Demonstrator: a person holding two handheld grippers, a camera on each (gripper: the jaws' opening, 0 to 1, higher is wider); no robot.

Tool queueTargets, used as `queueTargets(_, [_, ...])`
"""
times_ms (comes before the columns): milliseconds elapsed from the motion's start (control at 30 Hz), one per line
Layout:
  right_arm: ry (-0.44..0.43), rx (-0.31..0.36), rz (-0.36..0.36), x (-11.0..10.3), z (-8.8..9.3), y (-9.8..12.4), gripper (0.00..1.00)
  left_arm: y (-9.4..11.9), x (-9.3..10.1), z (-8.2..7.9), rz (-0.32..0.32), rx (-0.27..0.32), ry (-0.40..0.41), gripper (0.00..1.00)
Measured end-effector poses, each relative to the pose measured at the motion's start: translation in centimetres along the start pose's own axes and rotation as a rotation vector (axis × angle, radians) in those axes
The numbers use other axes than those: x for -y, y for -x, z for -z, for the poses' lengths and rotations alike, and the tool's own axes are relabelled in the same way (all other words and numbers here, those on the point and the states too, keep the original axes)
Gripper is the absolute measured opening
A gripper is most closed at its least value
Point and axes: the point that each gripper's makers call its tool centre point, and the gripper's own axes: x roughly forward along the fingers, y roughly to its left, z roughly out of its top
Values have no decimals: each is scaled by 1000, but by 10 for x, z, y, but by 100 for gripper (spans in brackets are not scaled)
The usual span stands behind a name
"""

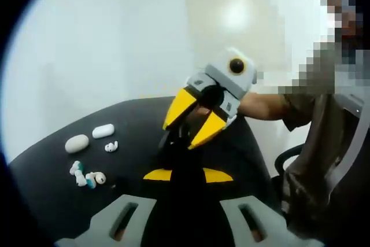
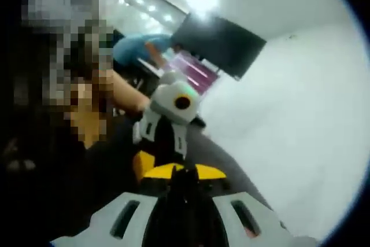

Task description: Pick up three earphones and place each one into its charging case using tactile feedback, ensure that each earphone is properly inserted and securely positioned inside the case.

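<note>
Hovering over black table [image 1: 52, 166] with earphones [image 1: 111, 146] and cases [image 1: 77, 143]: right tongs [image 1: 193, 122] narrowly parted; left tongs [image 1: 188, 173] impossible to tell.

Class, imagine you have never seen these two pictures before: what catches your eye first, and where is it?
In the left gripper view, the right gripper with yellow fingers hangs mid-frame over a black table. At the table's left lie two white charging cases and small earphones. In the right gripper view, the left gripper sits centre, with a dark screen on the white wall.

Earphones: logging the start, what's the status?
Right hand-held gripper raised over the black table, jaws parted, empty. Earphones and two white cases untouched at the table's far left. Nothing blocking them.
</note>
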Motion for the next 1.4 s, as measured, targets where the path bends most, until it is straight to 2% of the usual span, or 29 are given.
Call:
queueTargets(133, [17, 17, 6, 3, -2, 1, 14, 0, 0, 0, 0, 0, -1, 15])
queueTargets(333, [68, 17, -21, 1, 1, 0, 14, 0, 0, 0, -2, 0, -1, 15])
queueTargets(633, [20, 12, 4, 2, 4, 7, 14, 0, -1, 0, -3, -1, 1, 15])
queueTargets(767, [-2, 4, 13, 5, 5, 8, 9, -1, -2, 0, -5, -3, 1, 15])
queueTargets(867, [-46, 15, 27, 10, 4, 12, 9, -1, -2, 0, -6, -3, -1, 15])
queueTargets(1000, [-212, 26, 61, 20, 5, 21, 9, -1, -2, 0, -6, -3, -2, 15])
queueTargets(1100, [-428, 19, 65, 24, 3, 26, 9, 0, -2, 0, -6, -4, -5, 15])
queueTargets(1167, [-675, 41, 82, 32, -6, 28, 10, 0, -2, 0, -7, -4, -7, 15])
queueTargets(1200, [-741, 41, 66, 33, -12, 28, 11, 0, -2, 0, -7, -4, -8, 15])
queueTargets(1300, [-854, -24, 47, 31, -16, 24, 12, 0, -2, 0, -8, -4, -10, 15])
queueTargets(1400, [-939, -161, 46, 18, -8, 16, 12, 0, -1, 0, -9, -5, -12, 15])
